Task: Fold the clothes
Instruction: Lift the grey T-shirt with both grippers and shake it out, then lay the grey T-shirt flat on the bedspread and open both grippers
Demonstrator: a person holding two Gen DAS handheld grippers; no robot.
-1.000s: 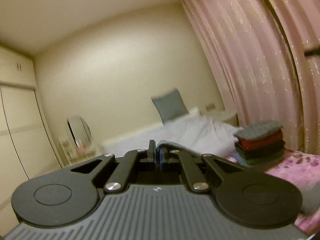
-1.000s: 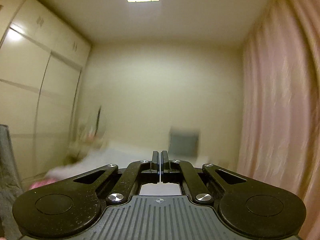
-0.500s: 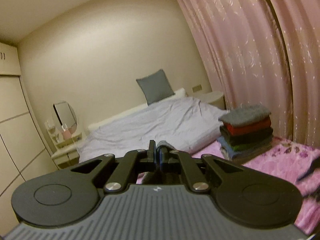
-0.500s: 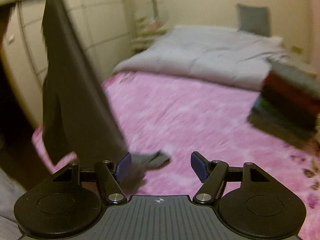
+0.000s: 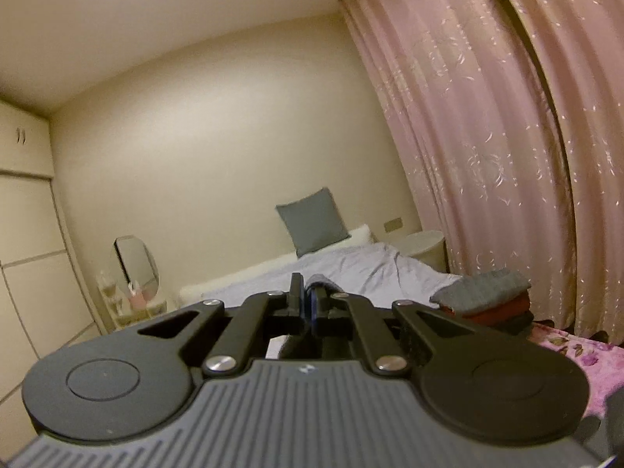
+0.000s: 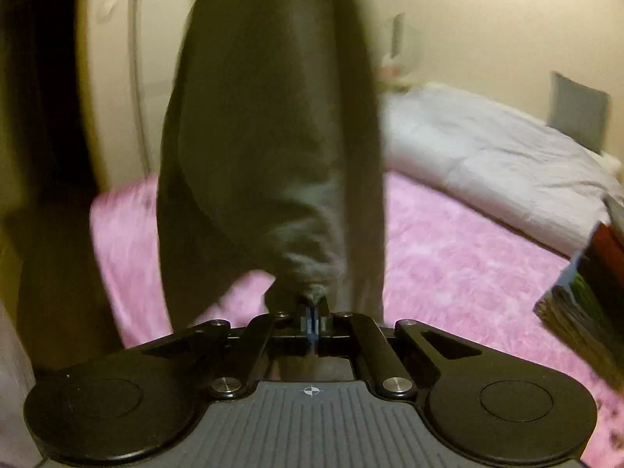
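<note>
A dark grey garment hangs in the air above the pink bedspread. My right gripper is shut on its bunched lower edge. My left gripper is raised high and shut on a small fold of the same grey cloth; the rest of the garment is hidden below it. A stack of folded clothes sits on the bed at the right, also at the right edge of the right wrist view.
A white duvet and a grey pillow lie at the bed's head. Pink curtains run along the right. A wardrobe and a small vanity with a mirror stand at the left.
My right gripper swung down from facing the wall, opened, moved left to the hanging garment and shut on its lower edge. My left gripper dipped and rose again, still shut on cloth.
</note>
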